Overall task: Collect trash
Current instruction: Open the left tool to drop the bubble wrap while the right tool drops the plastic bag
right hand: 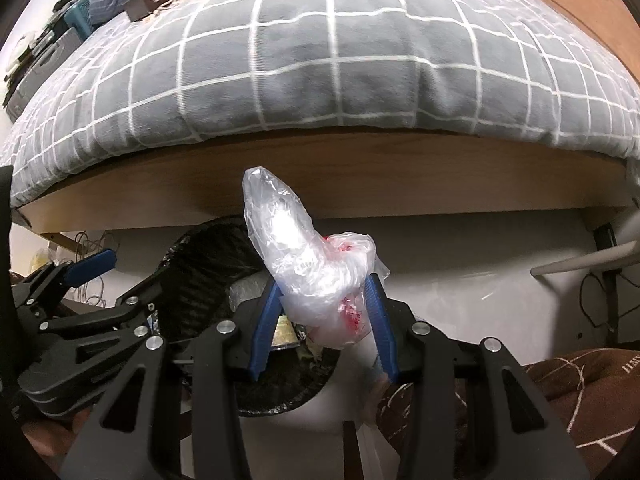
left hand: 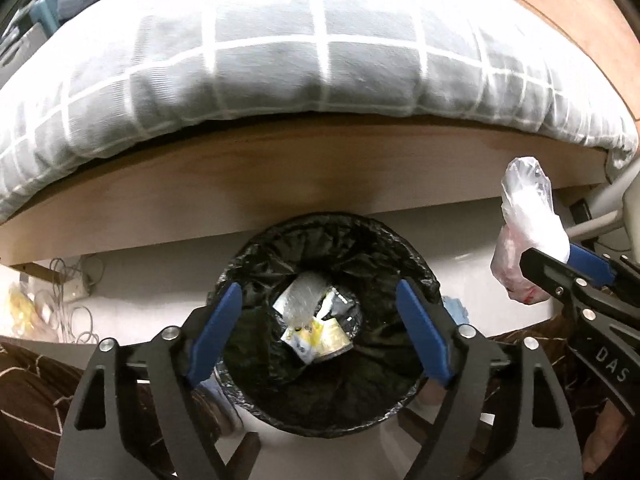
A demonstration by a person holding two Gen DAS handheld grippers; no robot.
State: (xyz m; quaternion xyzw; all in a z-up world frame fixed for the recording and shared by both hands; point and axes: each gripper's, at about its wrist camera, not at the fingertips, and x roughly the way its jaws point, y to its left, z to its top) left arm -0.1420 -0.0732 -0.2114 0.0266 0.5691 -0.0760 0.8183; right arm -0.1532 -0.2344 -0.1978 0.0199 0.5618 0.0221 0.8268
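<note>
The right gripper clamps a crumpled clear bag (red print shows near its lower end) between its blue fingers. The bag's long axis runs from the jaws up and away, tilting left, its rounded tip pointing toward the bed frame. It hangs in the air, just right of the bin and above the level of its rim. The left gripper is spread wide and grasps nothing, its fingers framing the bin's mouth from above. The bin, lined in black, stands on the pale floor near the frame and holds wrappers. A grey checked duvet overhangs the frame on the far side.
</note>
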